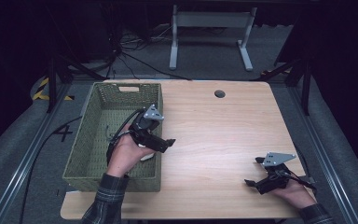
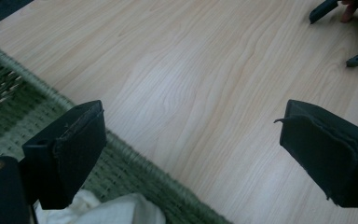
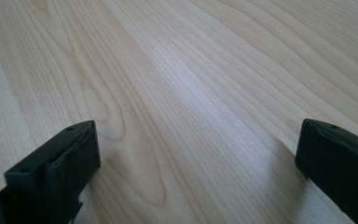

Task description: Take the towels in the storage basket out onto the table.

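Left gripper (image 1: pixel 161 140) up over the right rim of the green woven basket (image 1: pixel 85 148), jaws wide apart, nothing between them. Black jaw tips out past the rim, over the wooden table (image 1: pixel 214 135). In the left gripper view, same wide gap (image 2: pixel 191 154), bare light wood between the two black jaws, green weave of the basket (image 2: pixel 9 102) running under the left jaw. A bit of white cloth (image 2: pixel 102 211) low down by that jaw, inside the basket, close to the rim, not held. Same white thing (image 1: pixel 147 157) just peeking out under the hand in the high view. Right gripper (image 1: pixel 255 171) low near the front right corner of the table, well apart from the basket, jaws wide open too, holding nothing. In the right gripper view, wide gap (image 3: pixel 196 163), plain wood grain between the jaws, both jaw tips close to the tabletop. Checked sleeve (image 1: pixel 105 200) on the left arm at the front edge. Small round hole (image 1: pixel 220 94) in the table far back, near the middle.
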